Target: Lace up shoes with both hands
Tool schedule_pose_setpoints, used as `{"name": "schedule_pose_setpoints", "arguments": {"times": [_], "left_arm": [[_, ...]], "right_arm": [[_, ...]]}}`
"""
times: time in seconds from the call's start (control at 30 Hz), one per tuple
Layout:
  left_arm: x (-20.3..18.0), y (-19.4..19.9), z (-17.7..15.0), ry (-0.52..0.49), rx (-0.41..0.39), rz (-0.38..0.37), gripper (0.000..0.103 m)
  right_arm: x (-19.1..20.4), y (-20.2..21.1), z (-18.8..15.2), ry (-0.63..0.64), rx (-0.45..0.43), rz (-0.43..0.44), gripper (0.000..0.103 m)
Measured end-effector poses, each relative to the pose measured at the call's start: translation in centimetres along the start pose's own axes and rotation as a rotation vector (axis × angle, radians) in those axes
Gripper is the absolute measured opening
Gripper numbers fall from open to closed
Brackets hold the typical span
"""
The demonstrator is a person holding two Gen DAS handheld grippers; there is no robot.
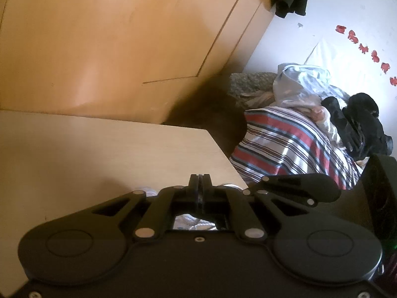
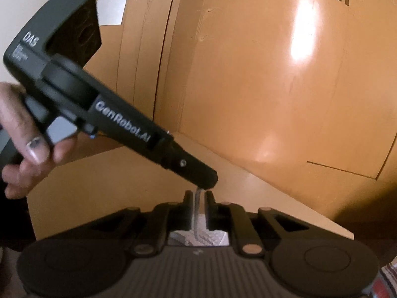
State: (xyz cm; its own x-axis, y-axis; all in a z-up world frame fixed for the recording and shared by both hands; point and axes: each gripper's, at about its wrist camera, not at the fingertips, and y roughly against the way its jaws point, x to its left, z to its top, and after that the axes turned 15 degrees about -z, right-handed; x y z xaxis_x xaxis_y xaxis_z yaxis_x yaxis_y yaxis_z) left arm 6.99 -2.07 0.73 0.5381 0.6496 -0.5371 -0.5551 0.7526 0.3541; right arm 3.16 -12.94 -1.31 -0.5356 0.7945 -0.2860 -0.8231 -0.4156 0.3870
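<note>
In the right wrist view a grey shoelace (image 2: 197, 203) rises from the white shoe (image 2: 198, 239) below the linkage. It passes between the fingers of my right gripper (image 2: 198, 196), which stand slightly apart with small gaps on both sides of the lace. My left gripper (image 2: 207, 183) comes in from the upper left, tilted down, and its shut tip meets the top of the lace. In the left wrist view the left gripper (image 1: 201, 179) has its fingers pressed together over the table edge. A bit of white shoe (image 1: 188, 222) shows under them.
A light wooden table (image 1: 99, 149) carries the shoe. An orange wardrobe door (image 1: 99, 49) stands close behind. To the right lies a bed with striped cloth (image 1: 285, 144) and black clothes (image 1: 359, 124). A person's hand (image 2: 29, 154) grips the left tool's handle.
</note>
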Motion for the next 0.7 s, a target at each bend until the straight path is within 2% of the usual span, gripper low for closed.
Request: {"name": "schedule_pose_setpoints", "arguments": {"times": [0.27, 0.3, 0.37, 0.47, 0.57, 0.7], "left_arm": [[0.0, 0.1, 0.1, -0.002, 0.016, 0.002, 0.002], [0.0, 0.3, 0.2, -0.007, 0.018, 0.01, 0.007], [-0.2, 0.9, 0.2, -0.043, 0.033, 0.04, 0.031], [-0.5, 1.9, 0.2, -0.101, 0.057, 0.088, 0.035], [-1.3, 2.2, -0.9, -0.206, 0.162, 0.141, 0.036], [-2.2, 1.3, -2.8, -0.279, 0.277, 0.152, 0.036]], "right_arm": [[1.0, -0.9, 1.2, -0.015, 0.029, 0.03, 0.003], [0.9, -1.1, 1.5, -0.002, 0.038, 0.029, 0.003], [0.6, -1.7, 2.1, 0.024, 0.056, 0.026, 0.003], [0.6, -2.5, 2.7, 0.051, 0.095, 0.035, 0.003], [1.0, -3.6, 3.0, 0.068, 0.14, 0.048, 0.003], [1.2, -4.9, 4.0, 0.072, 0.2, 0.1, 0.003]]}}
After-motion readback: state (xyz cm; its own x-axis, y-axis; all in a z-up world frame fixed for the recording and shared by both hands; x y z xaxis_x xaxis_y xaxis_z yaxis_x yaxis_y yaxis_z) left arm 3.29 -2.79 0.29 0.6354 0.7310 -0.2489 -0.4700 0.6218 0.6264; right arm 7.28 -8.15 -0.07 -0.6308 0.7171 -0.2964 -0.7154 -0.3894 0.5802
